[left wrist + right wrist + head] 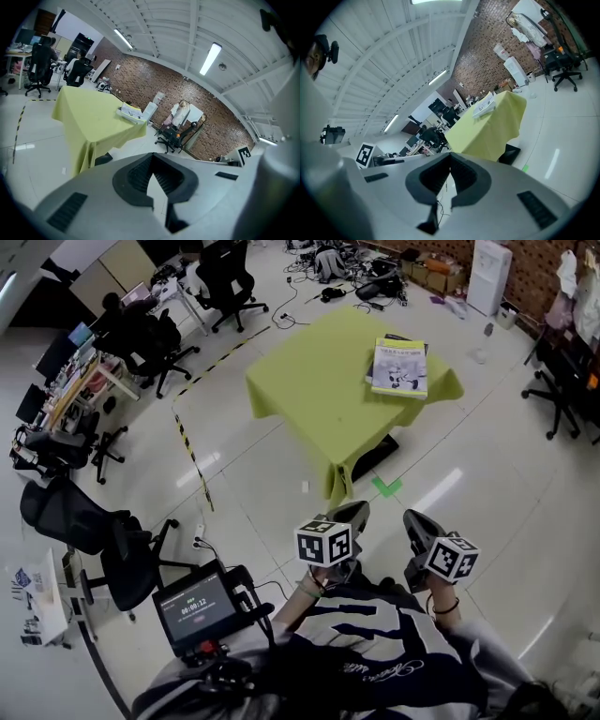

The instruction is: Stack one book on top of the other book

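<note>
Two books lie stacked on the far right corner of a table under a yellow-green cloth (319, 381); the top book (400, 367) has a pale illustrated cover and the lower book (373, 362) shows only as a dark edge beneath it. The stack also shows as a small pale pile in the left gripper view (129, 113) and the right gripper view (484, 106). My left gripper (357, 513) and right gripper (414, 522) are held close to my body, well short of the table. Both are shut with nothing between the jaws (151, 174) (450, 171).
Black office chairs (150, 343) and desks (75, 381) stand at the left. Boxes and cables (375, 277) lie beyond the table, another chair (562, 381) at the right. Yellow-black tape (192, 451) and a green mark (385, 487) lie on the floor. A timer screen (195, 604) is near my body.
</note>
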The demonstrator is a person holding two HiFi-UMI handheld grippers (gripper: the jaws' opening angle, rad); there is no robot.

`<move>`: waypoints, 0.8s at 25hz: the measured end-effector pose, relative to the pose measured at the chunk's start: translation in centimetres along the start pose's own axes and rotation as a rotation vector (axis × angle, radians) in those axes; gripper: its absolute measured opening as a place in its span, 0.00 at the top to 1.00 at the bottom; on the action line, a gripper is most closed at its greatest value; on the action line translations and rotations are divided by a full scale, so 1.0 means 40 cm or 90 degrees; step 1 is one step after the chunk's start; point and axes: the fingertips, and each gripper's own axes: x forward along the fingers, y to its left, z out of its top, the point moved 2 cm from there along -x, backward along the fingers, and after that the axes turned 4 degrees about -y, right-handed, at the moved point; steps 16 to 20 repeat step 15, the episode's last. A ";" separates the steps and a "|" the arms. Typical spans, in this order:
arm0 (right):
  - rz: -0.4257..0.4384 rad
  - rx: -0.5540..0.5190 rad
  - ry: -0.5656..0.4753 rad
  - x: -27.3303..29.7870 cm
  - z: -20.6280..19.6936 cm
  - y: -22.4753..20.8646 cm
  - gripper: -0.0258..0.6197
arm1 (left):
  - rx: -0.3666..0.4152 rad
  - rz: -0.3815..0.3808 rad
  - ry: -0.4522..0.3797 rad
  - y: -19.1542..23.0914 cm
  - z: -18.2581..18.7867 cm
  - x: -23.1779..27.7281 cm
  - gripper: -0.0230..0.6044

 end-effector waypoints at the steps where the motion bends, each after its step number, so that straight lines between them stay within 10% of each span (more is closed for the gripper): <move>1: 0.001 0.000 0.003 0.002 0.000 0.001 0.97 | 0.000 0.002 0.001 0.000 0.001 0.001 0.96; 20: 0.005 -0.007 0.014 -0.006 0.008 -0.008 0.97 | -0.006 0.009 0.003 -0.004 -0.005 0.020 0.96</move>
